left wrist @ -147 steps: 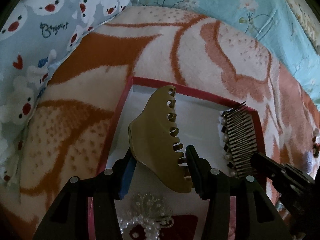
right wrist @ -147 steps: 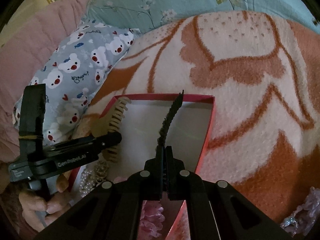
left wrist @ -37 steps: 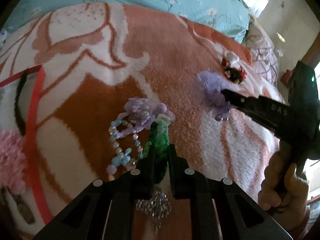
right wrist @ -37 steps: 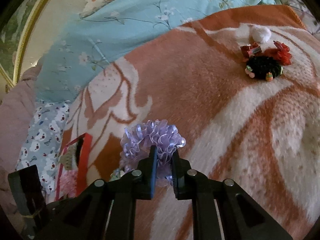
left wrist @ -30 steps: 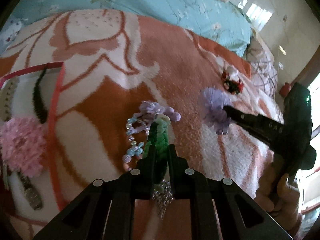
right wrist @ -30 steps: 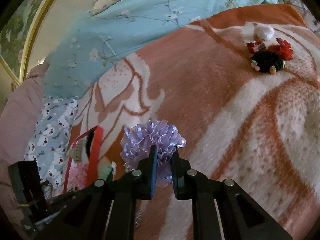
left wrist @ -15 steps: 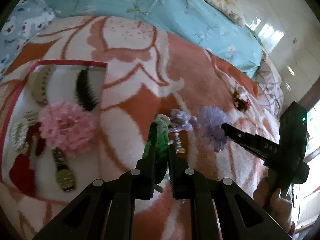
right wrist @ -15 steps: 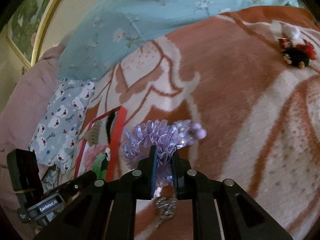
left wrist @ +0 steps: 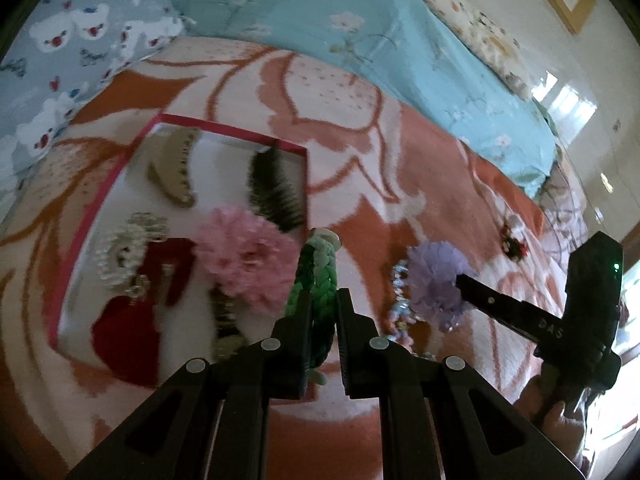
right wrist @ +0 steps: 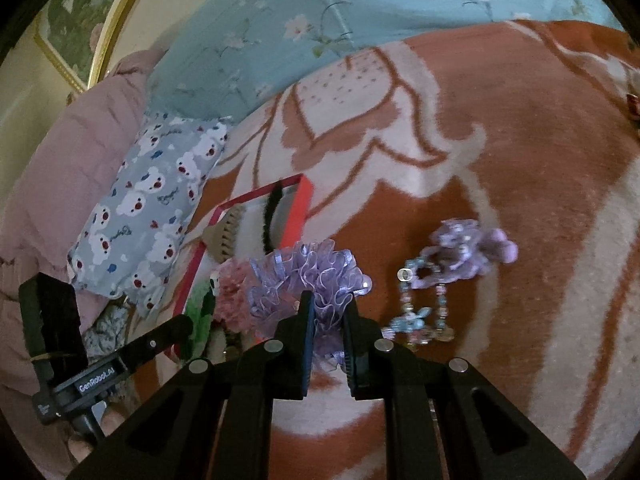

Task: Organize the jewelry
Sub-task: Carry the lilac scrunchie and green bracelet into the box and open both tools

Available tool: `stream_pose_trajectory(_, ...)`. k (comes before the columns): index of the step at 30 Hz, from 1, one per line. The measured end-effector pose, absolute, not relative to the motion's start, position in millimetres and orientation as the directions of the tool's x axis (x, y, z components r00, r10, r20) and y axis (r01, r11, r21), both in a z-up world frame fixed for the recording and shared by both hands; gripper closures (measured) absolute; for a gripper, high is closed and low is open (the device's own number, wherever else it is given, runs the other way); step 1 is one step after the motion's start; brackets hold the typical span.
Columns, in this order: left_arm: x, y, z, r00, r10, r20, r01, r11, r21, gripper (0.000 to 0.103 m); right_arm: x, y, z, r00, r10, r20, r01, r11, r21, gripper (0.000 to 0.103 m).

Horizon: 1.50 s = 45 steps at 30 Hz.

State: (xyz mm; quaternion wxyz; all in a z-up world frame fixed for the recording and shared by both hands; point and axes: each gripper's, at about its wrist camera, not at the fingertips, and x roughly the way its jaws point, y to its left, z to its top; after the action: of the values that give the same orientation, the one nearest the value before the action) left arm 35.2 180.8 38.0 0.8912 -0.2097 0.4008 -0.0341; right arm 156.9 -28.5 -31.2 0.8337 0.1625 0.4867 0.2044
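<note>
Left wrist view: a green braided hair tie (left wrist: 318, 280) is clamped between the jaws of the left gripper (left wrist: 322, 300), held above the orange-and-white patterned blanket (left wrist: 360, 140) just beside the right edge of the red-rimmed shallow box (left wrist: 224, 130), in which a tan claw clip (left wrist: 172, 172), a black comb clip (left wrist: 276, 188) and a fluffy pink scrunchie (left wrist: 248, 256) are seen. Right wrist view: a ruffled lilac ribbon scrunchie (right wrist: 308, 276) is pinched by the right gripper (right wrist: 326, 304) above the blanket, near the box's corner, while a purple beaded bracelet with a plush charm (right wrist: 448, 276) is left lying on the blanket to the right.
</note>
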Motion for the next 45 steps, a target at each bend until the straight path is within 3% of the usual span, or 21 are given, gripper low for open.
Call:
stream_pose_trajectory(21, 23, 257, 38, 0.713, -0.129, -0.69, -0.244, 0.876, -0.416, 0.093, 187, 71, -30, 0.385, 0.567, -0.729, -0.302, 0.823, 0.481, 0.091)
stream_pose_trajectory(45, 104, 282, 0, 0.658, 0.017, -0.753, -0.314, 0.915, -0.254, 0.093, 248, 142, -93, 0.317, 0.516, -0.796, -0.311, 0.849, 0.427, 0.09)
